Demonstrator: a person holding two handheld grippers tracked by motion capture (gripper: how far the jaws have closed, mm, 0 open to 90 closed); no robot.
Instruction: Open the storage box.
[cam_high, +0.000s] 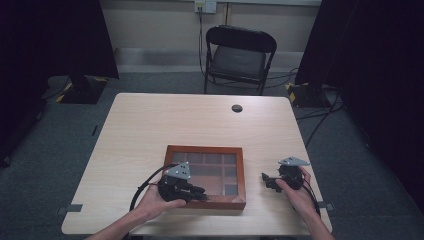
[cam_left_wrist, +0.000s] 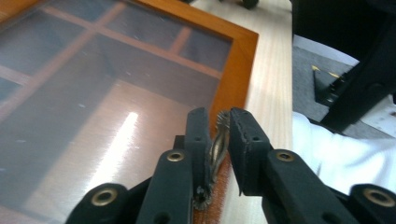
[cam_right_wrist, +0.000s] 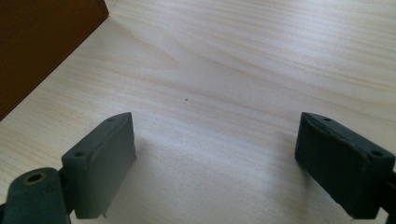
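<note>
While the left gripper (cam_high: 199, 192) hangs over the near edge of the flat, rectangular wooden box with a dark glass lid (cam_high: 206, 176), its two black jaws stand close together around a small brass clasp (cam_left_wrist: 217, 140) on that edge. From the left gripper view, the clasp is a slim metal piece with a scalloped outline, lying between the pads; the left pad seems to touch it, and a thin gap shows on the right, so I cannot tell whether it is firmly pinched. Its long axis runs along the jaws, from the gripper's base toward the lid. The box lies on the pale wooden table (cam_high: 150, 125), near the person's edge and slightly left of centre, its long sides parallel to that edge; dividers show through the glass. The right gripper (cam_high: 267, 181) sits well apart on the right, low over bare table, its jaws spread wide with nothing between them.
</note>
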